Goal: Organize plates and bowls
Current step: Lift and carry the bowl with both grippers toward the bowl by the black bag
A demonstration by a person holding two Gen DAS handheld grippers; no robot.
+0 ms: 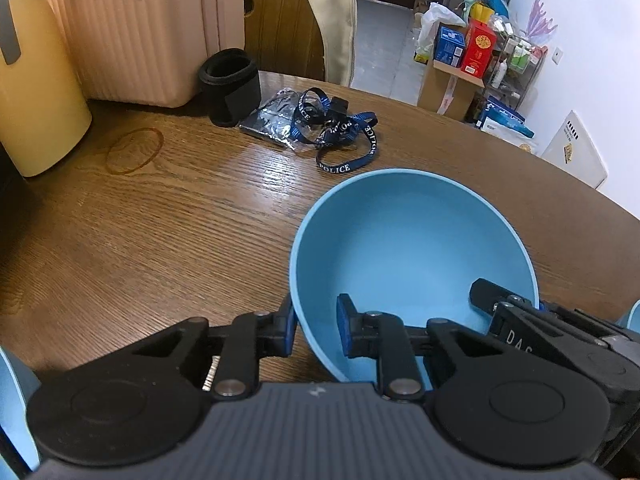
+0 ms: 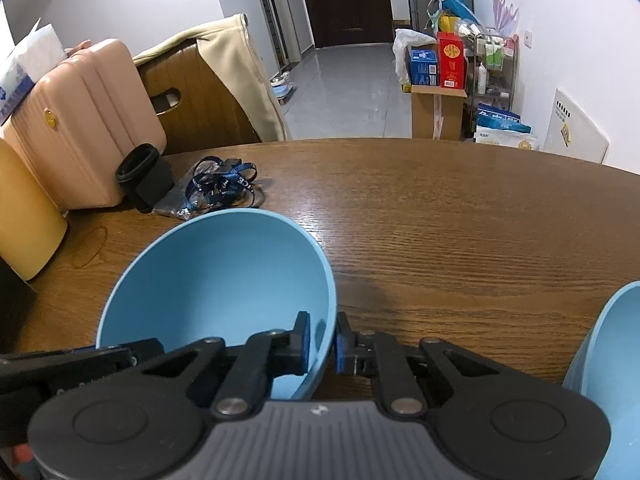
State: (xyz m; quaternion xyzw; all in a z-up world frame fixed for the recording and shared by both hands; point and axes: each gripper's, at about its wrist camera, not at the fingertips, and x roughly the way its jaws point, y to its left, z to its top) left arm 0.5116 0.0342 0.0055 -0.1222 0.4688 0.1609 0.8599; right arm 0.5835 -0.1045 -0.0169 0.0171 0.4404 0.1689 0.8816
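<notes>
Both pairs of fingers straddle the rim of one blue bowl point(image 1: 404, 248), which serves as the landmark for everything else. On the left gripper point(image 1: 318, 330), one blue-padded finger sits outside the bowl's near-left wall and the other inside it. The outer pad meets the wall, but a sliver of gap seems to remain at the inner pad, though the angle makes that hard to judge. The right gripper point(image 2: 323, 344) takes the bowl's near-right rim the same way, its jaws drawn narrow with the pads pressed against the wall from both sides.

In the left wrist view the right gripper's black finger reaches over the bowl's right edge. The bowl stands upright on a brown wooden table point(image 1: 168, 216), its inside bare.

A second blue bowl point(image 2: 608, 368) shows only as a curved edge to the right of the held bowl, well apart from it. Beyond the bowl, toward the far-left part of the table, lies a blue lanyard point(image 1: 344, 136) marked POLICE on a clear packet. A black cuff-like sleeve point(image 1: 230, 86) stands left of the lanyard, with a pink ribbed case point(image 1: 140, 36) behind it. A pale yellow container point(image 1: 36, 92) stands farthest left.
</notes>
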